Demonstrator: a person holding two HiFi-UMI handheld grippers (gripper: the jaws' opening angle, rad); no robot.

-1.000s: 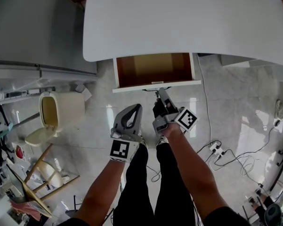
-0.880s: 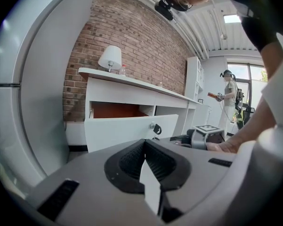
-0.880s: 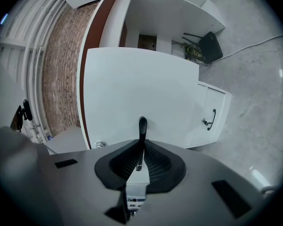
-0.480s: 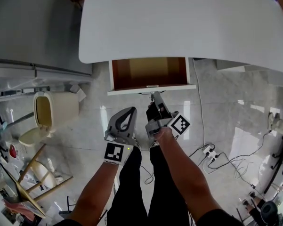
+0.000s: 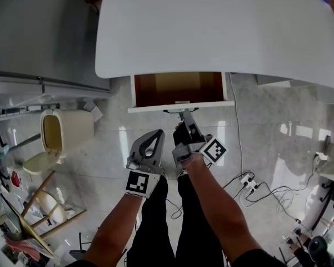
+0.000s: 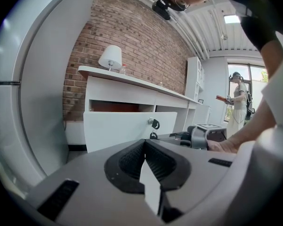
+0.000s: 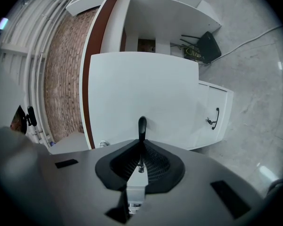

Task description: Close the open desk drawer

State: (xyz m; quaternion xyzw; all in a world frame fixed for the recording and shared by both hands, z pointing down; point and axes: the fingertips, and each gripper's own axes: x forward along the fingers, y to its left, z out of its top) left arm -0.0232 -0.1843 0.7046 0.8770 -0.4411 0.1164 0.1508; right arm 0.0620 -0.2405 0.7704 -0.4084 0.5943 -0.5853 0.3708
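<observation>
One drawer (image 5: pixel 178 88) juts open under the white desk (image 5: pixel 222 26), brown inside showing. Right gripper (image 5: pixel 185 114) has its jaws pinching the black key (image 7: pixel 141 126) on the drawer's front panel. Left gripper (image 5: pixel 158 133), jaws together, hangs back above open floor (image 5: pixel 108 143).

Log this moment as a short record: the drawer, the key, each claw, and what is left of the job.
drawer: open, pulled out from under the white desk, brown inside
drawer front: white, faces the person
key: black head, sticks out of the drawer front
right claw: shut on the key, tips at the drawer front
left claw: shut, empty, held back short of the drawer front
task state: drawer not yet closed
</observation>
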